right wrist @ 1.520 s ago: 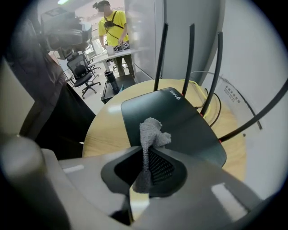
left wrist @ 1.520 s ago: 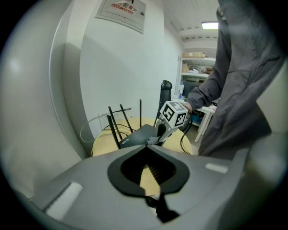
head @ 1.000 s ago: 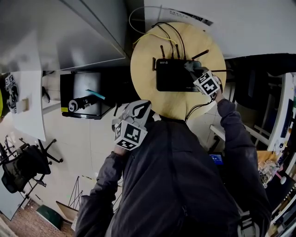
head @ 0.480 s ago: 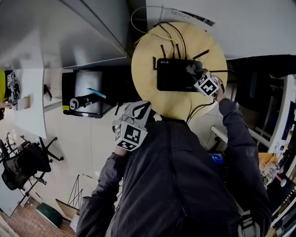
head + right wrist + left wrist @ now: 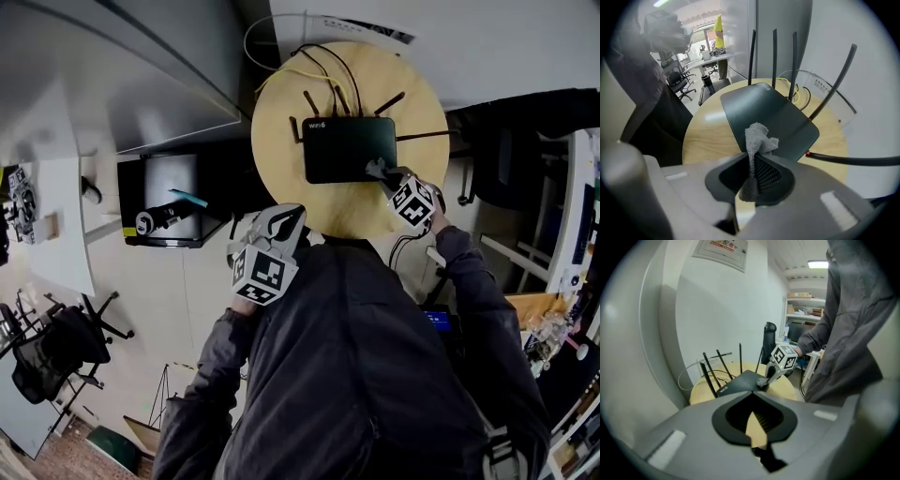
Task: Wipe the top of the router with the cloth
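Round table (image 5: 281, 164) | router (image 5: 347, 150) (marked "WiFi6") | right hand-held gripper (image 5: 752, 164) pinches cloth (image 5: 757, 137) | left hand-held gripper (image 5: 752, 397) closed, empty

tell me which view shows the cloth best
The right gripper view: the grey cloth sits centre frame, pinched in the right gripper, its free end over the router's near edge. The head view shows only a small grey tuft at the router's corner; the left gripper view, a tiny distant scrap.

Black router (image 5: 349, 150) lies flat on a round table (image 5: 356, 211), crumpled grey cloth (image 5: 758, 136) touching its corner.
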Demonstrator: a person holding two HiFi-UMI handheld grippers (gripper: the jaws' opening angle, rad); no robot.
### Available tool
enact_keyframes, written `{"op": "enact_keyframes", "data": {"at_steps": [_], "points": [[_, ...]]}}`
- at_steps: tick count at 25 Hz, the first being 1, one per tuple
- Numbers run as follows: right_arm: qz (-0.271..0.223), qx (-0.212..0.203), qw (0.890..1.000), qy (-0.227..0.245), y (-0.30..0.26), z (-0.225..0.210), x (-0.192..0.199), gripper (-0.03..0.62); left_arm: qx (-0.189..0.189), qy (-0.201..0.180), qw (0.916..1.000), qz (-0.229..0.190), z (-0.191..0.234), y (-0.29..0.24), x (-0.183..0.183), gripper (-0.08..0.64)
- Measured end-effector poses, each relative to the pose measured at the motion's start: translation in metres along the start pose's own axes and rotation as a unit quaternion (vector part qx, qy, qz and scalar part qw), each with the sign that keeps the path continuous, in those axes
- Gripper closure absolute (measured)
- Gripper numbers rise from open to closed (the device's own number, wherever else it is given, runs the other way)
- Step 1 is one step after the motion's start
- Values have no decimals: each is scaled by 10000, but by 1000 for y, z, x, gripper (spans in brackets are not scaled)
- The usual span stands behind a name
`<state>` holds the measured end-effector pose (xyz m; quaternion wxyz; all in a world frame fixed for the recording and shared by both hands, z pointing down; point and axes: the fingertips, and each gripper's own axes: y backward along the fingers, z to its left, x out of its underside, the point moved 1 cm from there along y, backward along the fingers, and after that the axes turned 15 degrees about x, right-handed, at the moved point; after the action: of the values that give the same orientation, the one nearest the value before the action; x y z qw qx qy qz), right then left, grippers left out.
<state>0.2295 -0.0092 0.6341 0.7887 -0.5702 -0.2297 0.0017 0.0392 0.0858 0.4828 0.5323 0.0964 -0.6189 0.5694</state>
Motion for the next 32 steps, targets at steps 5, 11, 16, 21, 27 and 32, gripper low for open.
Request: {"op": "enact_keyframes", "data": {"at_steps": [5,11,16,21,27,32], "points": [[45,-93,9999,5,2,-2,-1,561,26,-15,10000,14,-3,-1,0,560],[-264,104,9976,-637,5,-36,-31,561,-68,67,10000,-2,0,4,4,560],[21,828,9957,-418,-20,-81,-36,561,-147,116,9998,-9,-1,10,6,560],[250,1162,9921,-403,-37,-111,-32,561,-241,202,9995,-18,0,17,13,560],[389,1039,9938,68,-36,-96,-27,561,-273,277,9992,-32,3,24,20,559],[373,825,9959,-74,-19,-62,-8,561,-206,249,9995,-72,5,22,19,560]]}}
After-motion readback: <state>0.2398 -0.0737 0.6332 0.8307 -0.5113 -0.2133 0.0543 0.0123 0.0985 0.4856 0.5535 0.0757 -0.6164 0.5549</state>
